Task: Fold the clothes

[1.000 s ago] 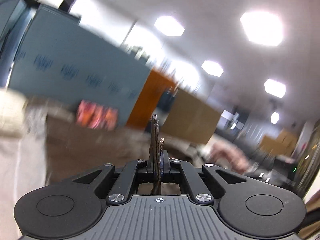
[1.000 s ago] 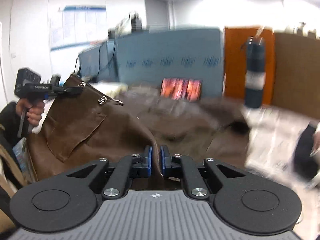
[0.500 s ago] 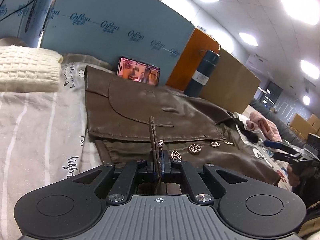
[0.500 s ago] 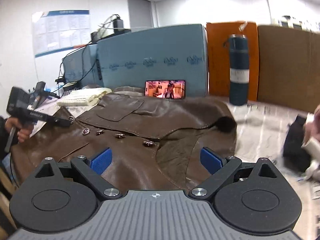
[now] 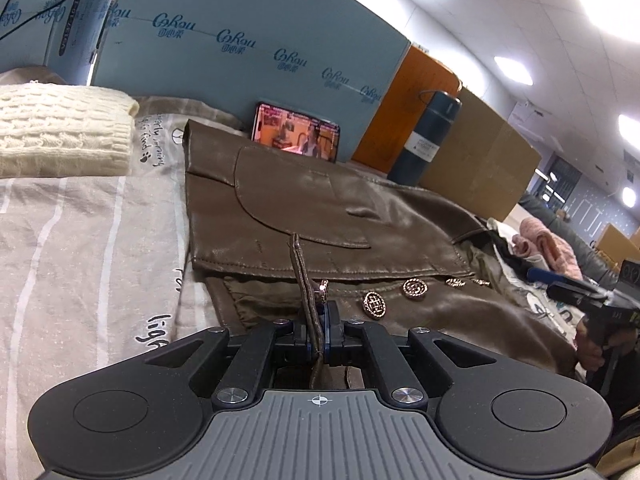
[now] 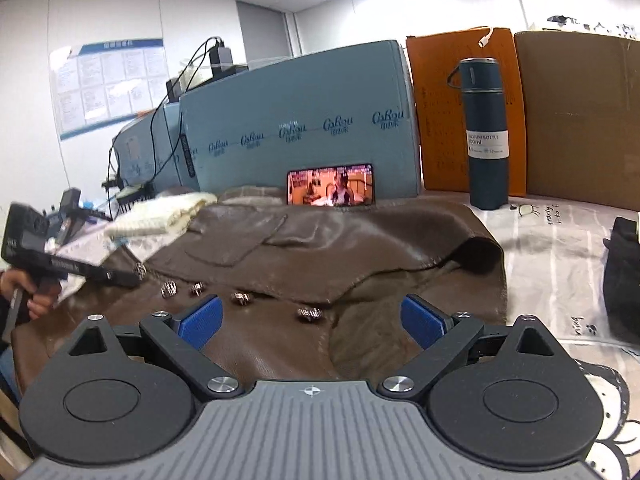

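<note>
While flat on desk (image 6: 560, 248), jacket (image 6: 304, 248) edge pinched in left gripper (image 5: 318, 316) jaws; right gripper (image 6: 312, 316) jaws just opened wide, nothing between, hovering over hem.

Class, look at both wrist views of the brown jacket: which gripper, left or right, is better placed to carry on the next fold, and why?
Probably the left. The left gripper is shut on an edge of the brown jacket near its buttons, so it can pull that edge over. The right gripper is open above the jacket, holding nothing, and would need to regrasp.

Along the counter's far edge a phone (image 6: 331, 185), a bottle (image 6: 484, 136) and a blue box (image 6: 296, 120) barred passage; striped cloth (image 6: 560, 248) on the right side lay open.
</note>
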A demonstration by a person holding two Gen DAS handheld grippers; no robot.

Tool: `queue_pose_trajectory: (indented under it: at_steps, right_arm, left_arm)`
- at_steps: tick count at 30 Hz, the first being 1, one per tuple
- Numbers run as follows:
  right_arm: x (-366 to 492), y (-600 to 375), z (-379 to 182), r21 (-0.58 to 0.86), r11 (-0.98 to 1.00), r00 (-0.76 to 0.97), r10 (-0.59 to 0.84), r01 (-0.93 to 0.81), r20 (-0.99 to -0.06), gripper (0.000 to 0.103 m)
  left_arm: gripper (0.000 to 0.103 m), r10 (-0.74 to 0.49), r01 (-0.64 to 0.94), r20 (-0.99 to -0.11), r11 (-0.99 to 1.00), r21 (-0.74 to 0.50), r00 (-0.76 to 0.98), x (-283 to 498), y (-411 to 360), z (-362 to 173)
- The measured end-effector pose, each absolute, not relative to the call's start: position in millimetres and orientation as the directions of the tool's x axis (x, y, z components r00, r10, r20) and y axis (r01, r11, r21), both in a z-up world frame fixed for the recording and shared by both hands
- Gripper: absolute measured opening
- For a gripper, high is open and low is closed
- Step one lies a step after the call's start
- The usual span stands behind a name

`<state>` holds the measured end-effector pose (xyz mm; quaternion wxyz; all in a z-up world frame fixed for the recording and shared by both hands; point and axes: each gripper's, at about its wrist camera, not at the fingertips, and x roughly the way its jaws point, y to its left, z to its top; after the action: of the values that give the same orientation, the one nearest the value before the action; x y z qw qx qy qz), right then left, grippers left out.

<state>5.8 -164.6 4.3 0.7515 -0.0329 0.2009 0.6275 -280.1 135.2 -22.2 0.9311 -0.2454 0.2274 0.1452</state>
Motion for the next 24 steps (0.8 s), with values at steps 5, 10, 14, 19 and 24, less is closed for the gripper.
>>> queue_pose_trajectory:
  at_steps: [5,10,14,19,24]
  right_arm:
    - [8.8,-153.1,9.7,0.22,0.233,0.145,0.925,-0.947,-0.353,0.097]
    - [11.9,-144.3,11.6,0.242,0.266,0.166,0.916,-0.933,-0.366,0.097]
    - [13.6,-137.8,12.2,0.287,0.302,0.185,0.91,-0.909,-0.37,0.097]
    - [23.1,-131.8,16.6,0.331,0.357,0.216,0.893,-0.873,-0.394,0.097]
    - [40.0,-129.6,29.4,0.398,0.437,0.262,0.868,-0.806,-0.422,0.097]
  left_arm:
    - [0.03,0.22,-0.43,-0.511,0.837,-0.339,0.831,-278.0,134.7,-16.2]
    - [0.061,0.314,-0.496,-0.485,0.812,-0.309,0.816,-284.0,144.0,-5.4]
    - [0.069,0.365,-0.551,-0.484,0.767,-0.328,0.796,-285.5,156.3,-2.9]
    - [0.066,0.375,-0.571,-0.48,0.732,-0.371,0.793,-284.1,173.4,-4.4]
    - [0.065,0.383,-0.58,-0.478,0.719,-0.384,0.791,-274.2,182.5,-3.7]
